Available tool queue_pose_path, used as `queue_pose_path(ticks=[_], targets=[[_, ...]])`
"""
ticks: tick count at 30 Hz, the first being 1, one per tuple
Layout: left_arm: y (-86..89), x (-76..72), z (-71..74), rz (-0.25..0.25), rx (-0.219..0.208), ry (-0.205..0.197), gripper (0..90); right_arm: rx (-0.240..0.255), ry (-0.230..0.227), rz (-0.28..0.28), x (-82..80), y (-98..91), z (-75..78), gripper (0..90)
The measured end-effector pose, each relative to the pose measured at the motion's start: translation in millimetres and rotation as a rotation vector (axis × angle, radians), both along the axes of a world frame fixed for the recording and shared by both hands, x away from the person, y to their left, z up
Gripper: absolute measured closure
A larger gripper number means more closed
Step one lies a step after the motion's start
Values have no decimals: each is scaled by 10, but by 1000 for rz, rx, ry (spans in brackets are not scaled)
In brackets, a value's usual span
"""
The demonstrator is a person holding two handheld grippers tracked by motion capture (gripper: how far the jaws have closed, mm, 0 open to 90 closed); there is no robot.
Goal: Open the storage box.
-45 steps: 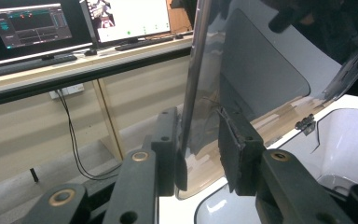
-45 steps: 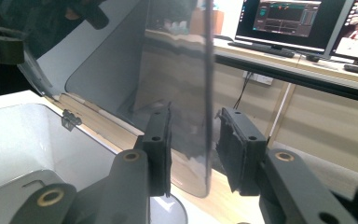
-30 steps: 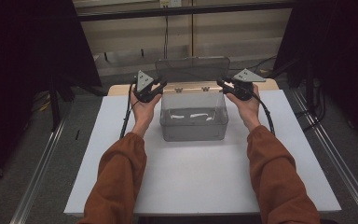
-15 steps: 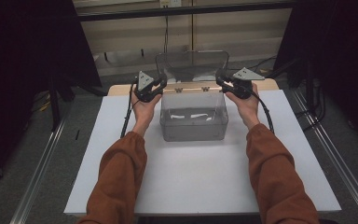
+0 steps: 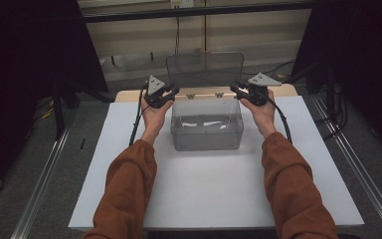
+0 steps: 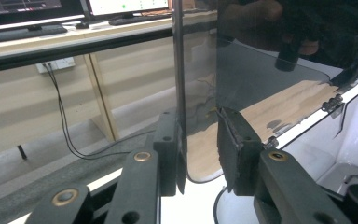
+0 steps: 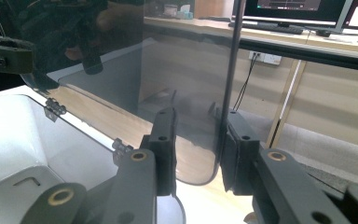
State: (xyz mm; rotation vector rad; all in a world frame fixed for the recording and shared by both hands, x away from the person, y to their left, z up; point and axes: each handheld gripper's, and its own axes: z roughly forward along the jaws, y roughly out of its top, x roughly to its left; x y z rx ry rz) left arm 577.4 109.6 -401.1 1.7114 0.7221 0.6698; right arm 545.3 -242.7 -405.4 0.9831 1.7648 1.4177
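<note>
Left claw (image 5: 171, 92) sits at the left rear corner of the clear box (image 5: 206, 130), held in the person's left hand (image 5: 153, 115). In the left gripper view its two black jaws stand on either side of the lid (image 6: 261, 88) edge. One jaw lies against the pane; the other shows a gap to it, though the pane is see-through and contact there is hard to read. Jaws are as near together as they get, so: pinching the lid's left edge.

The box rests on the white table (image 5: 214, 199), toward the far edge, long axis running left to right across the table. Lid is swung up on the rear hinges (image 5: 191, 96), standing close to upright, top edge pointing up, its flat face toward the person. Its long axis also runs left to right. Something pale lies inside the box on the bottom; shape not readable through the wall.

Right claw (image 5: 235, 88) is at the right rear corner, in the right hand (image 5: 261, 112). In the right gripper view the jaws straddle the lid's lower right corner, near the pane on both sides; whether both press on it cannot be told.

Both forearms in rust-coloured sleeves (image 5: 129, 189) are cut off at the bottom of the high view. Surroundings beyond the table are dark.
</note>
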Motion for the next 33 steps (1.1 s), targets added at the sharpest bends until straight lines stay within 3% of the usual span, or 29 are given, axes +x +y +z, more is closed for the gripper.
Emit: queue_pose_path(ticks=[9,17,20,25,27,30,31,33], targets=[[7,51,-45,1,0,38,697,-2,16,-4,21,-6,-34,692],[-4,78,-75,10,-45,83,704,23,34,-15,51,-7,-40,708],[0,89,-55,6,-36,98,704,37,49,-16,65,-21,-36,731],[-10,115,-38,13,-76,135,706,33,76,-25,99,-11,-8,727],[-1,130,-30,11,-74,151,704,38,91,-26,110,-11,2,726],[-30,142,-24,21,-113,165,702,40,109,-29,124,-8,18,723],[-10,147,-16,15,-81,167,701,44,116,-31,126,-7,22,722],[-2,155,-8,10,-76,179,701,49,122,-33,139,-6,24,718]])
